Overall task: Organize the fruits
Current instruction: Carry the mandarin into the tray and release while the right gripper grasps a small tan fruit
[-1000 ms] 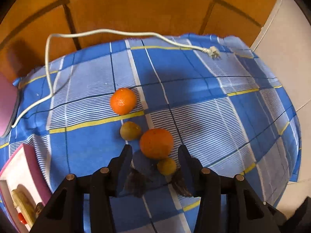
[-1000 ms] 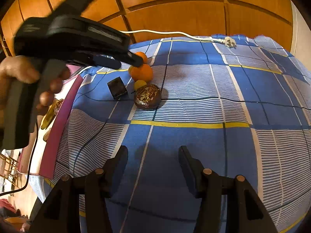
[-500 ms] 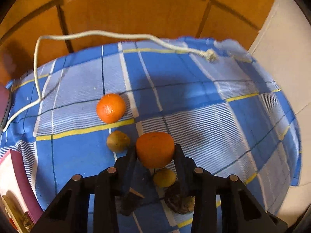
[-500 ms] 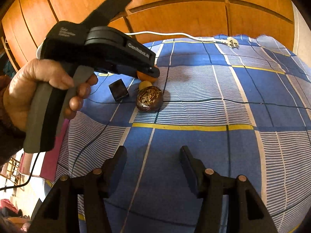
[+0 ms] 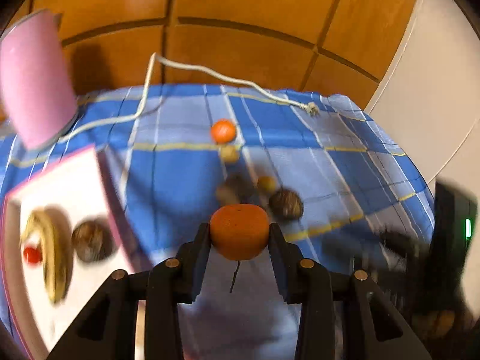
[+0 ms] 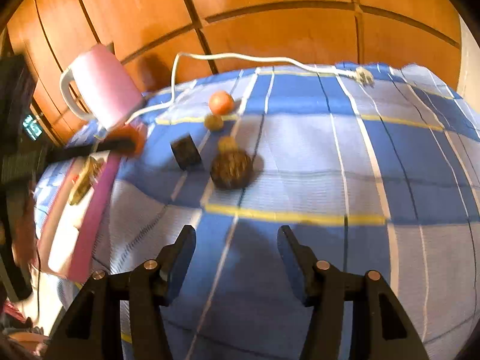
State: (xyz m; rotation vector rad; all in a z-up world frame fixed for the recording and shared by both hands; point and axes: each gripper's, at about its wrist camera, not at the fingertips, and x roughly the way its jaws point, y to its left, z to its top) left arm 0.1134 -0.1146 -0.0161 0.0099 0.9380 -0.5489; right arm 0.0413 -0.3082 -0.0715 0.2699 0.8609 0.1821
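The left gripper [image 5: 239, 234] clamps a large orange [image 5: 239, 230] at lower centre of its view, lifted above the blue checked cloth [image 5: 180, 180]. At lower left, a pink-rimmed tray [image 5: 75, 186] holds a banana [image 5: 54, 258]. The right gripper [image 6: 235, 240], its jaws just narrowed but apart and empty, hovers below a smaller orange [image 6: 221, 102].

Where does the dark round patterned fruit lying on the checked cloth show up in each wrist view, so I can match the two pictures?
Left wrist: the dark round fruit lies just right of centre, above and right of the orange clamped in the left gripper.
Right wrist: it lies left of centre, right of the small black block.
Shared landmark: the white cable's plug at the cloth's far edge.
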